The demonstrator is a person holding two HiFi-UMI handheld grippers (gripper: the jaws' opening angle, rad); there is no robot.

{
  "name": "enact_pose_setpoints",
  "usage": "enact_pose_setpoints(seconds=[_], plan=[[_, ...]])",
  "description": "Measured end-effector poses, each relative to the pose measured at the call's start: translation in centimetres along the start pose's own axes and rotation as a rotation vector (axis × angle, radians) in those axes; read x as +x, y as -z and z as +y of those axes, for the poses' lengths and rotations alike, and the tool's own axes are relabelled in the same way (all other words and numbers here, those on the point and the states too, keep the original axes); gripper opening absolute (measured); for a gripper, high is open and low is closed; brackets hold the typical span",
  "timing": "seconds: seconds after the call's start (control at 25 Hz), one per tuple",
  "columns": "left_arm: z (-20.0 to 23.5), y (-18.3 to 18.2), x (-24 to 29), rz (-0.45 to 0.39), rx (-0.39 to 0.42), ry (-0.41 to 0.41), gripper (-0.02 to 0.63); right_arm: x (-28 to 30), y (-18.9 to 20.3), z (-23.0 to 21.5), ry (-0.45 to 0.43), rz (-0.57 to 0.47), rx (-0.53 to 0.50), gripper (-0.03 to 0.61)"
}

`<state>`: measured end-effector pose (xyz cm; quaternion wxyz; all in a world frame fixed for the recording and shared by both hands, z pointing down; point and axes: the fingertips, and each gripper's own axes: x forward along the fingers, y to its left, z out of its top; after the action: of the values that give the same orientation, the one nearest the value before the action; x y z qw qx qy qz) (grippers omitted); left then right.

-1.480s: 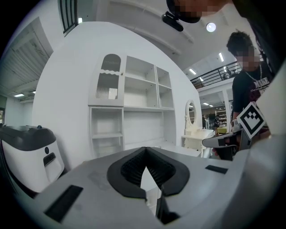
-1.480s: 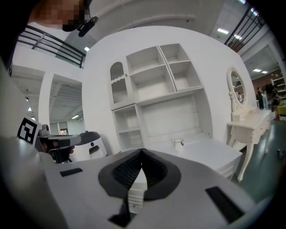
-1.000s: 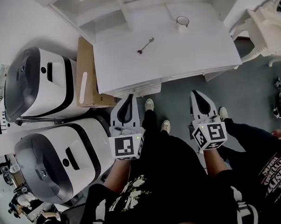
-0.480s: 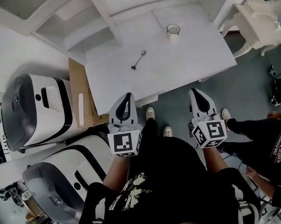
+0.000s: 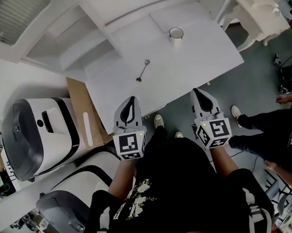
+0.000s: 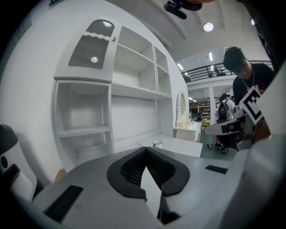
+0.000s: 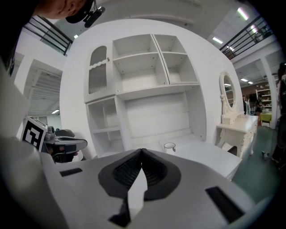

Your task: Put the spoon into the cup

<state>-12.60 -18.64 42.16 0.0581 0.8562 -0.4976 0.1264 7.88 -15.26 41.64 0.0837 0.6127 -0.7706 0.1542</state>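
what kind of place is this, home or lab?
Probably a large showroom or test hall, not a home: a mezzanine railing overhead, a white desk and vanity, bulky white machines on the floor.

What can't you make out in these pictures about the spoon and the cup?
- Spoon: too small in the head view to tell whether its bowl faces up; the jaws block it in both gripper views.
- Cup: contents unclear, tiny in head view, wall hides inside elsewhere.
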Motion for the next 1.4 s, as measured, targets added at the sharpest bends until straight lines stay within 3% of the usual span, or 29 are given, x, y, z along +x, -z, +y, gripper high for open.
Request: enact_pose_setpoints(seconds=[0.28, 0.56, 0.76, 0.96, 1.2, 1.4], plan=[[1.4, 4.3, 2.7, 0.104, -0.017, 0.076, 0.003, 1.0, 1.3, 1.6, 0.021, 0.033, 0.009, 0.061], [1.8, 7.6, 6.4, 0.187, -0.023, 0.078, 0.006, 1.4, 3.3, 0.3, 0.006, 0.1, 0.022, 0.061], [1.6, 10.0, 9.2, 0.253, -0.036, 0.103, 0.1, 2.0, 4.0, -0.7, -0.015, 0.138, 0.016, 0.061], [1.5, 13.3, 12.8, 0.318, 0.002, 0.097, 0.106, 2.8, 4.6, -1.6, -0.031, 0.174, 0.001, 0.061], [2.2, 16.8, 15.9, 0.413, -0.038, 0.137, 0.148, 4.1, 4.6, -1.1, -0.066, 0.173, -0.008, 0.061], [2.7, 18.8, 17.4, 0.458, -0.068, 0.114, 0.161, 4.2, 4.5, -1.4, -0.061, 0.176, -0.008, 0.061]])
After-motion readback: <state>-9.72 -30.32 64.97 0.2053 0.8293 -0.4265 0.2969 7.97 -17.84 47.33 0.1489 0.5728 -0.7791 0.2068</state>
